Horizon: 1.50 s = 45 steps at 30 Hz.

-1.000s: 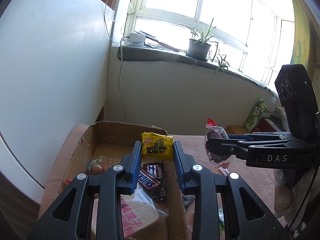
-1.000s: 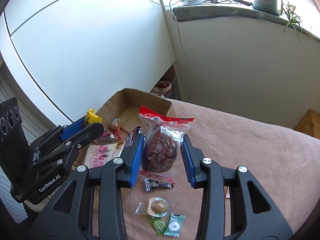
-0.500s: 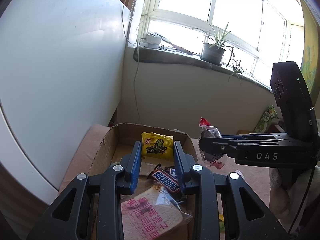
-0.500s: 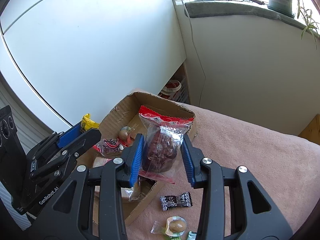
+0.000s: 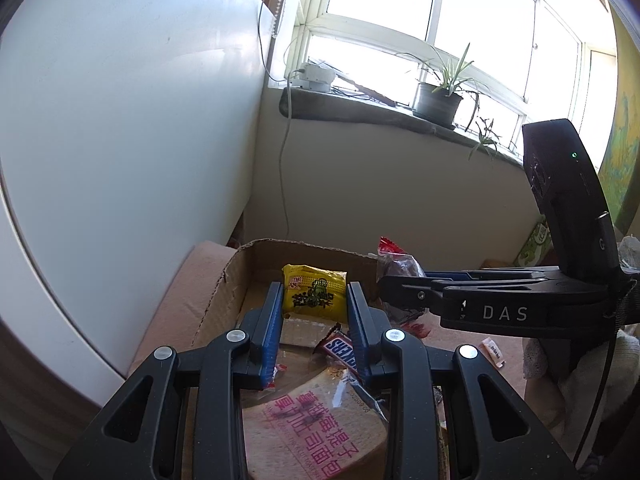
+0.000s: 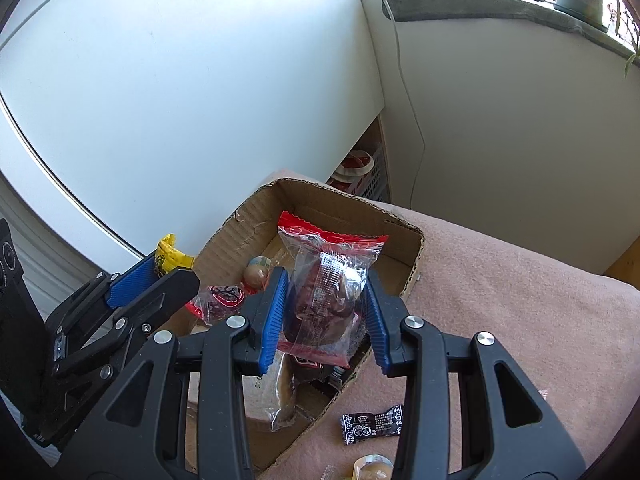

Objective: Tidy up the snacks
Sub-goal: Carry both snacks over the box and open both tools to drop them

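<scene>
**A:** What changed just now?

**B:** I brought the right tongs (image 6: 326, 312) from above the pink blanket (image 6: 520, 300) to above the cardboard box (image 6: 416, 256). A second ago the small wrapped sweets lay under them; now the box's near right corner is below. The left tongs (image 5: 314, 320) hardly moved. I think both snacks are nearly ready to drop.

**A:** What do the tongs hold?

**B:** The right ones are clamped on the clear packet with the red top (image 6: 326, 296), a dark cake inside. The left ones pinch the yellow packet (image 5: 314, 290) by its lower part, over the far end of the box.

**A:** How does the clear packet stand?

**B:** Upright: long axis vertical, red seal on top, lower seal hanging toward the box. The yellow one also stands up, print facing my left camera.

**A:** What is already inside?

**B:** A Snickers bar (image 5: 340, 350), a bread bag with pink letters (image 5: 316, 436) and a small round sweet (image 6: 258, 276). A black sachet (image 6: 372, 424) lies on the blanket, outside the box.
</scene>
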### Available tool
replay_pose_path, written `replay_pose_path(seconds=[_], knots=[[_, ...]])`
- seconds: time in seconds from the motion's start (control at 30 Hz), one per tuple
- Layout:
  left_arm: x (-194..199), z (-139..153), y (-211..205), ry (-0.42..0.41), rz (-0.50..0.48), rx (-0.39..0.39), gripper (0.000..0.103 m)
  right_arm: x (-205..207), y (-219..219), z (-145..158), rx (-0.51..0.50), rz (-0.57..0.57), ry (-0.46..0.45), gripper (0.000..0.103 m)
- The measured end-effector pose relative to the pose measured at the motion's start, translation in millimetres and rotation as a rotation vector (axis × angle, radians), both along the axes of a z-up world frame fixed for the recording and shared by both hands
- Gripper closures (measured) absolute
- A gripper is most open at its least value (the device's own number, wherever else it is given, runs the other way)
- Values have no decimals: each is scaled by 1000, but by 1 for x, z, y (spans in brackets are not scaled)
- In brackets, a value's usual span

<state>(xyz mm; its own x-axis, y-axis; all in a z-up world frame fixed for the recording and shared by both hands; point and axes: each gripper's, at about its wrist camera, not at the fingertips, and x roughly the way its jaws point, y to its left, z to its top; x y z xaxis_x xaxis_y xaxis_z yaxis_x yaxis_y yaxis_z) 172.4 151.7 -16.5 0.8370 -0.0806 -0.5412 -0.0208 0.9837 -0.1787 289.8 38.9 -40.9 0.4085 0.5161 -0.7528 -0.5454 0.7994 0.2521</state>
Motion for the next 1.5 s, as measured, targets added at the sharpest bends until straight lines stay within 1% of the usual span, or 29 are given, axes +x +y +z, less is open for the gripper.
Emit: replay_pose_path(seconds=[0.6,0.63,0.67,0.73,0.8,0.9,0.97,1.0,1.03,1.13,1.23,1.3,1.4,1.5], knots=[[1,-2,2,12,12,10,72,2,4,-4,-3,-2,10,63],[1,-2,2,11,14,10,72,2,4,-4,-3,-5,10,60],[1,-2,3,12,15,8,71,2,4,-4,-4,-10,8,53],[1,-3,3,13,17,7,70,3,2,-3,-2,-18,1,43],[2,-4,3,15,19,8,69,2,1,-2,-1,-22,-5,42],[1,-4,4,12,25,9,60,2,1,-1,-5,-27,-9,42],[1,-3,5,10,25,7,60,2,1,0,-11,-29,-14,37],[0,-3,5,9,26,7,60,2,1,0,-12,-32,-18,31],[0,-3,5,8,27,9,59,1,0,0,-12,-35,-24,31],[-2,-2,6,6,31,14,53,1,0,2,-19,-40,-29,31],[-5,0,3,-2,29,33,53,0,-3,3,-34,-45,-42,31],[-7,2,2,-10,29,37,51,-1,-6,4,-45,-52,-53,29],[-9,5,-1,-24,28,48,50,-2,-12,7,-43,-66,-63,16],[-11,7,-5,-31,22,58,50,-4,-18,11,-48,-74,-81,16]])
